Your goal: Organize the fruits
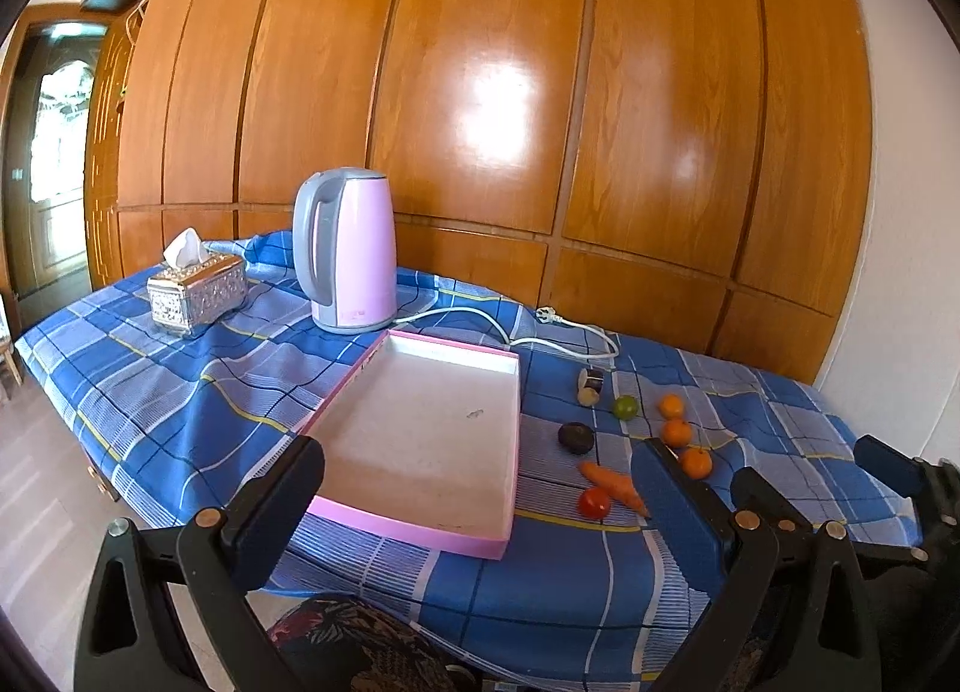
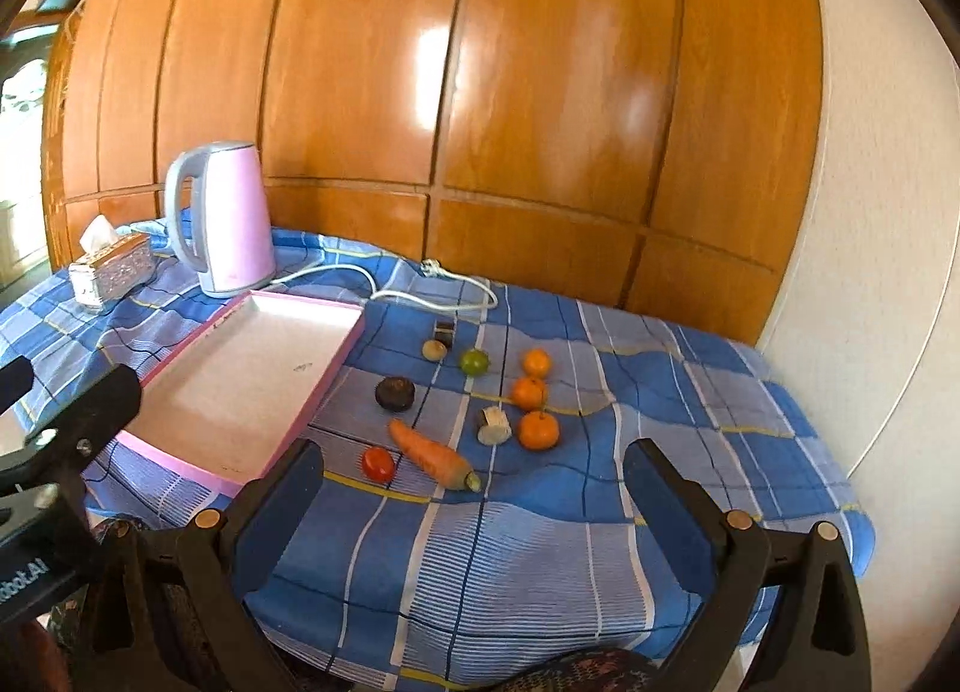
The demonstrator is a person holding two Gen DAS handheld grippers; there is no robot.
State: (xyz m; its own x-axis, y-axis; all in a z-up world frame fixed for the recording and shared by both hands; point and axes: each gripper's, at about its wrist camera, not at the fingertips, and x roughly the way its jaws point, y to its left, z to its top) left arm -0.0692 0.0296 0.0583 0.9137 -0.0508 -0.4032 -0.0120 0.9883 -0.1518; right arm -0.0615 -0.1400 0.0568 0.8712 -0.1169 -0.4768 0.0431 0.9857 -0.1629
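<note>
A pink shallow tray [image 1: 372, 512] [image 2: 180, 467] lies empty on the blue checked tablecloth. To its right lie loose items: three oranges [image 2: 538, 431], a green fruit [image 2: 473, 362], a dark round fruit [image 2: 395, 394], a carrot [image 2: 433, 455], a red tomato [image 2: 378, 464] and small cut pieces [image 2: 494, 425]. They also show in the left wrist view, oranges [image 1: 677, 432], carrot [image 1: 612, 485], tomato [image 1: 594, 503]. My left gripper [image 1: 480, 488] is open and empty before the tray. My right gripper [image 2: 474, 488] is open and empty, near the carrot.
A pink electric kettle [image 1: 351, 251] [image 2: 225, 221] stands behind the tray, its white cord [image 1: 540, 332] trailing right. A silver tissue box [image 1: 195, 293] sits at the far left. Wooden wall panels [image 1: 540, 92] back the table. The table's front edge is close below the grippers.
</note>
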